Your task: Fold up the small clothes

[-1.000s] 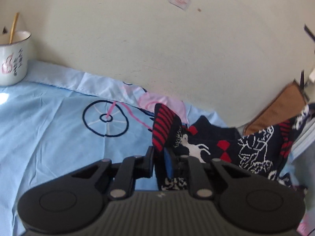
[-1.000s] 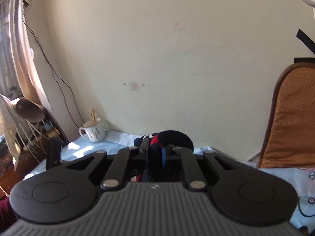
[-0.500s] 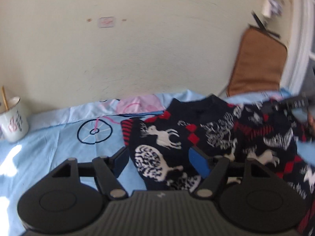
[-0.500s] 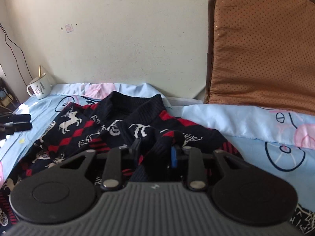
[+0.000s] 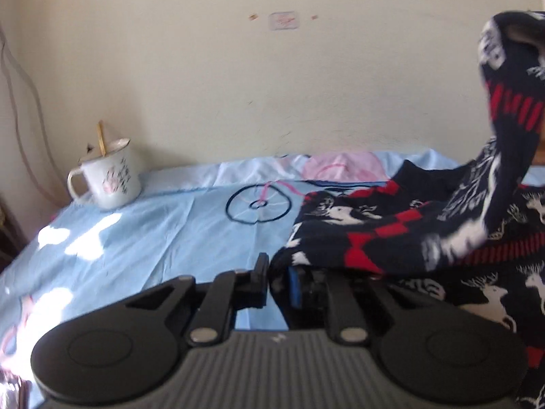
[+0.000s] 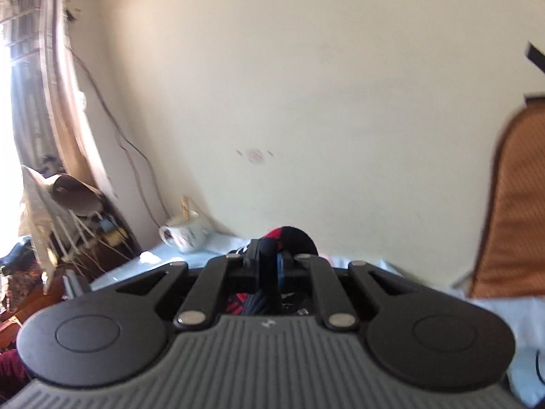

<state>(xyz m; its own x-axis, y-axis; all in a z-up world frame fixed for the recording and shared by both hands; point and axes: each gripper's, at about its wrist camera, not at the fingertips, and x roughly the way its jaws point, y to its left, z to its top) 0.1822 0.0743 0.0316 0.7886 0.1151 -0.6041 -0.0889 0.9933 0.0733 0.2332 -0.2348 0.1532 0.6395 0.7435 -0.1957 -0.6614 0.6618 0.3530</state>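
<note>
Left gripper [image 5: 277, 284] closing on sweater [image 5: 391, 238] edge, lower centre; right gripper [image 6: 272, 266] clamped on raised sleeve. Soft, floppy knit; pinch edges and corners.

We note the sweater [image 5: 402, 235] as thick knit cloth, matt and slightly fuzzy, lying on a thin, smooth woven sheet [image 5: 163, 238] creased with fine wrinkles. The mug [image 5: 109, 180] looks like glossy enamelled ware, with a pale wooden stick [image 5: 100, 138] standing in it. Both gripper bodies show matt black plastic with a ribbed grey panel and small shiny metal pins, the wall [image 6: 306, 85] is matt painted plaster, and the chair back [image 6: 517, 204] a dimpled brown fabric.
</note>
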